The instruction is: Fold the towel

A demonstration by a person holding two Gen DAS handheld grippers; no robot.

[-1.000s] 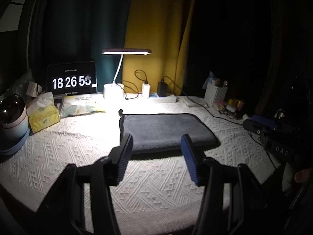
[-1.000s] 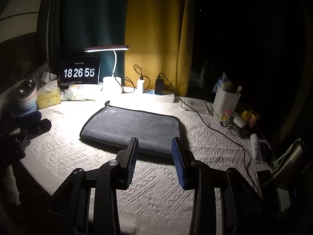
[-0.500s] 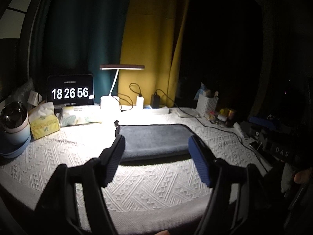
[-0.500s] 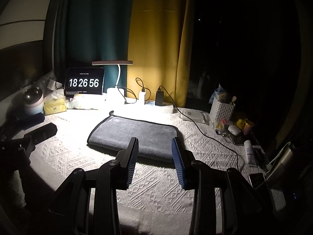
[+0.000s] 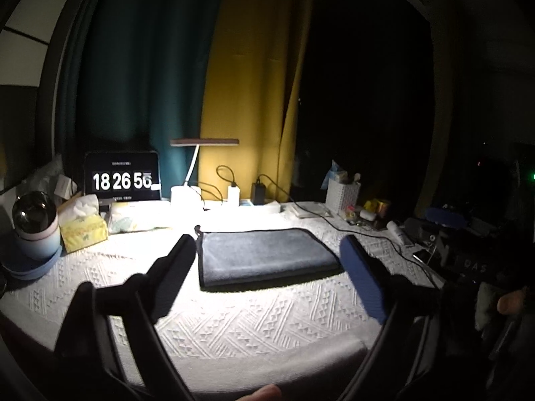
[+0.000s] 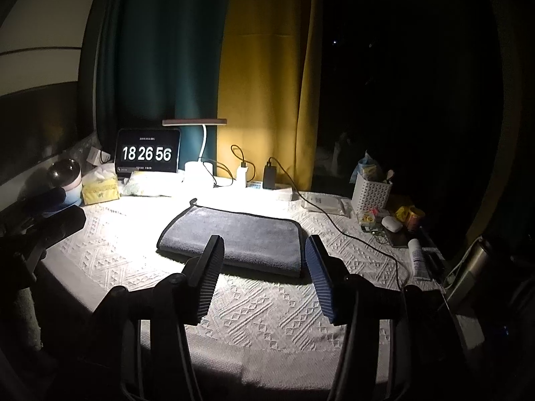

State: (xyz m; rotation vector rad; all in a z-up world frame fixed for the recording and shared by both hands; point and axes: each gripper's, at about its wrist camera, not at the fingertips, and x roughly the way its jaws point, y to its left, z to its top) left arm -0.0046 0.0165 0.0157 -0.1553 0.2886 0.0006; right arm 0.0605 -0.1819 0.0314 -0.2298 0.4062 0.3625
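On table [image 6: 267, 317]: 1 folded towel [image 6: 234, 237]; 1 lamp [image 6: 195, 122].

Quick count: one folded gray towel [image 6: 234, 239], one desk lamp [image 6: 195, 123], one clock screen [image 6: 147, 152], one yellow tissue box [image 6: 100, 188], one white perforated basket [image 6: 371, 193], two plugged-in chargers, white [image 6: 242, 172] and black [image 6: 269, 175], two curtains, teal [image 6: 160, 50] and yellow [image 6: 267, 67].

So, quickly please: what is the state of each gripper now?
Left gripper: open, holding nothing, above the table short of the grey towel.
Right gripper: open, holding nothing, also short of the towel.
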